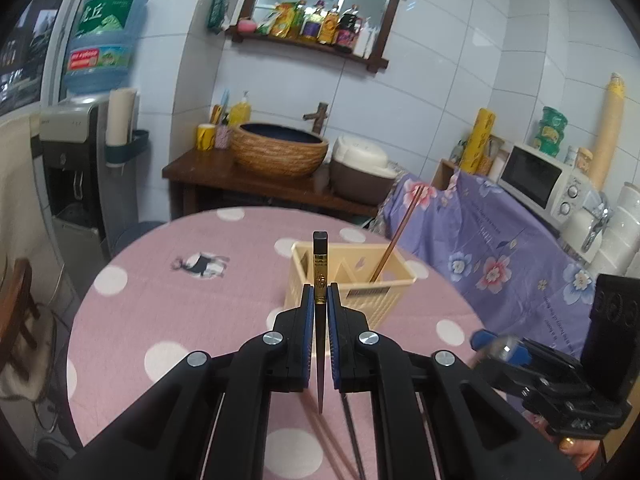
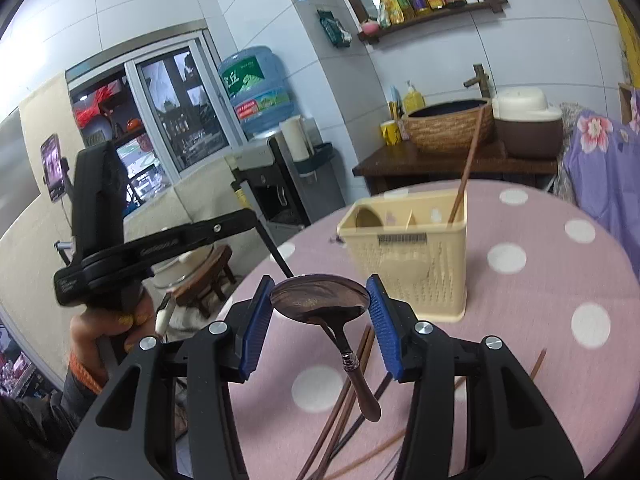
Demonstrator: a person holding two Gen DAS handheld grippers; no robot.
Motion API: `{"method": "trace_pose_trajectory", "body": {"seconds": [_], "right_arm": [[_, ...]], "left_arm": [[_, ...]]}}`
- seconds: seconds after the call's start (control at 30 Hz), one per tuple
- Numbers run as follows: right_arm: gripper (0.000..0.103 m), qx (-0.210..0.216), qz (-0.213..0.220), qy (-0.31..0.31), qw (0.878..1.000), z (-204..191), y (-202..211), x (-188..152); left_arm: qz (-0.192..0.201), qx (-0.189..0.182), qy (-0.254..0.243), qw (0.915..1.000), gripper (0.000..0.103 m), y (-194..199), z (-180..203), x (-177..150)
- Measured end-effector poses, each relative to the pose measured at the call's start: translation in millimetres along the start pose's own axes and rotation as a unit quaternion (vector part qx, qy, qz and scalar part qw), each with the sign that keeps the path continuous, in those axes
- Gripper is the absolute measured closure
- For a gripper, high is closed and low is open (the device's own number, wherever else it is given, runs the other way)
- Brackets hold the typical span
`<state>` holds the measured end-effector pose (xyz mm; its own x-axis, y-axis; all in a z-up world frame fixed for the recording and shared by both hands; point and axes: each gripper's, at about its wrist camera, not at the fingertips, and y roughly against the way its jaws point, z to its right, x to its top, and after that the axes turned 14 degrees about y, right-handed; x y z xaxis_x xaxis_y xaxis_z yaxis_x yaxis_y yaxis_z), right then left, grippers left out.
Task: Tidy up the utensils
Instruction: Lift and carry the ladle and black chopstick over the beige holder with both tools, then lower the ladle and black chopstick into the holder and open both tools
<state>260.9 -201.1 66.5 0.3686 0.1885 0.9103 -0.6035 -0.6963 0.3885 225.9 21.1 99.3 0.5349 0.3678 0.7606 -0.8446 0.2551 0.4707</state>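
My left gripper (image 1: 320, 294) is shut on a black chopstick (image 1: 320, 268) with a gold band, held upright just in front of the cream utensil basket (image 1: 352, 280). One brown chopstick (image 1: 394, 242) stands in the basket's right compartment. My right gripper (image 2: 319, 300) is shut on the bowl of a metal spoon (image 2: 320, 295), whose brown handle hangs down toward me, just short of the basket (image 2: 412, 260). Several loose chopsticks (image 2: 344, 408) lie on the pink dotted tablecloth (image 2: 540, 300) under the right gripper.
The round table (image 1: 160, 312) ends close behind the basket. A wooden stand with a woven basin (image 1: 280, 150) and rice cooker (image 1: 362, 174) is behind it. A purple floral cloth (image 1: 480, 240) with a microwave (image 1: 544, 178) is right; a water dispenser (image 1: 76, 168) is left.
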Motion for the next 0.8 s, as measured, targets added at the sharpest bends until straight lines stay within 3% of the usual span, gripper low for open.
{"method": "trace_pose_trajectory", "body": {"seconds": [0.2, 0.4, 0.5, 0.63, 0.8], "right_arm": [[0.055, -0.005, 0.052, -0.008, 0.999, 24.5, -2.1, 76.8], [0.055, -0.042, 0.092, 0.007, 0.995, 43.2, -16.7, 133.4], [0.055, -0.056, 0.087, 0.001, 0.995, 55.3, -36.0, 130.4], [0.055, -0.077, 0.061, -0.013, 0.995, 72.1, -63.7, 104.8], [0.055, -0.081, 0.027, -0.031, 0.996, 85.3, -84.7, 72.1]], "left_arm": [[0.038, -0.038, -0.014, 0.9985, 0.095, 20.2, 38.1, 59.5], [0.085, -0.033, -0.023, 0.9956, 0.095, 14.5, 73.2, 112.6], [0.083, -0.024, -0.019, 0.9961, 0.095, -6.3, 72.3, 116.1], [0.073, 0.000, -0.011, 0.9973, 0.095, -41.0, 55.3, 97.8], [0.027, 0.013, -0.003, 0.9996, 0.095, -80.1, 33.6, 61.0]]}}
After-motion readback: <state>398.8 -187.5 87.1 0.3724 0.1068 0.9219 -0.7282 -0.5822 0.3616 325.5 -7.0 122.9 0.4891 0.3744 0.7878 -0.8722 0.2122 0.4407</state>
